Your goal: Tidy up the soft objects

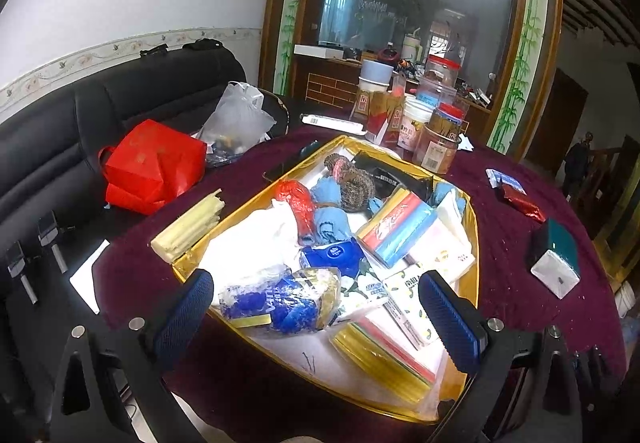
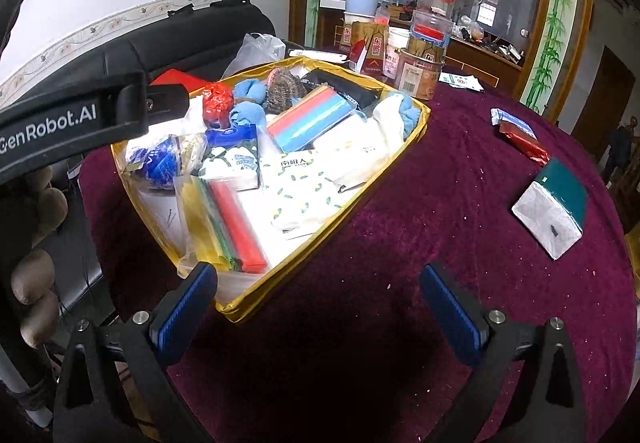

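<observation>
A gold tray [image 1: 474, 243] [image 2: 320, 243] on the dark red tablecloth holds soft things: a blue-and-white plastic packet [image 1: 280, 303] [image 2: 160, 163], blue cloth rolls [image 1: 328, 219] [image 2: 248, 115], a red mesh ball [image 1: 300, 203] [image 2: 216, 103], a brown scrubber [image 1: 352, 183] [image 2: 284, 91], tissue packs [image 1: 404, 299] [image 2: 300, 191] and a striped pack [image 1: 400, 231] [image 2: 308, 119]. My left gripper [image 1: 316, 311] is open, hovering over the tray's near end with the blue packet between its fingers, not gripped. My right gripper [image 2: 320, 307] is open and empty over the cloth by the tray's near corner.
A green-and-white box [image 1: 556, 263] [image 2: 552, 211] and a red foil packet [image 1: 520, 199] [image 2: 520, 143] lie right of the tray. Jars and cartons [image 1: 436, 131] [image 2: 416, 59] stand behind it. A red bag [image 1: 152, 167], a pale stick bundle [image 1: 188, 227] and a black sofa [image 1: 60, 147] are on the left.
</observation>
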Demonstrator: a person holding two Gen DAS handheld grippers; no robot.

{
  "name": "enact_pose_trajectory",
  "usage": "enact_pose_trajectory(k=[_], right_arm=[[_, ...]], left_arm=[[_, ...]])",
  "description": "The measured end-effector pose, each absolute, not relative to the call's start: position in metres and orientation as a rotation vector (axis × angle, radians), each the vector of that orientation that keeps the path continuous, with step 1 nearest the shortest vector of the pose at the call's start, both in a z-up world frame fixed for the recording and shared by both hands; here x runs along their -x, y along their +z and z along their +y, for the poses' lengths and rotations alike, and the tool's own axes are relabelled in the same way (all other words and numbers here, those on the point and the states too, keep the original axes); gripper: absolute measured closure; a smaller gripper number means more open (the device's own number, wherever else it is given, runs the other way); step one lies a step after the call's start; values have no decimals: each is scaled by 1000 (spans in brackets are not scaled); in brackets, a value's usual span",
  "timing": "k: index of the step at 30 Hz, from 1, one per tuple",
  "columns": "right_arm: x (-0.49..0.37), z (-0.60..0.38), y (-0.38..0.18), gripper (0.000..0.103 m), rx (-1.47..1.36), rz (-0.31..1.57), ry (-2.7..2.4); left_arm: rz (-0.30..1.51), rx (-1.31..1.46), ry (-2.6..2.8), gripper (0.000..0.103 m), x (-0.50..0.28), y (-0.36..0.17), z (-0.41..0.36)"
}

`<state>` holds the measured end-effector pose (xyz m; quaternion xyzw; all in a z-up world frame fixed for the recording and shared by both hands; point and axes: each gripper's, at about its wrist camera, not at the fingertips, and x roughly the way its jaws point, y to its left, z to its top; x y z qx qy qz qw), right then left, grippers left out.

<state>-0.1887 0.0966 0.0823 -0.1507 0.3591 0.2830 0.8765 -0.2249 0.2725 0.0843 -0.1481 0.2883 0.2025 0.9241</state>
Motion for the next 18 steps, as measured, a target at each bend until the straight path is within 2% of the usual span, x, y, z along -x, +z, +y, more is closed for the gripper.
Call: enact_pose_trajectory(k=[18], right_arm=[[180,91,78,2,291,775,585]], left_arm=[[636,302,400,0,215,78,268]])
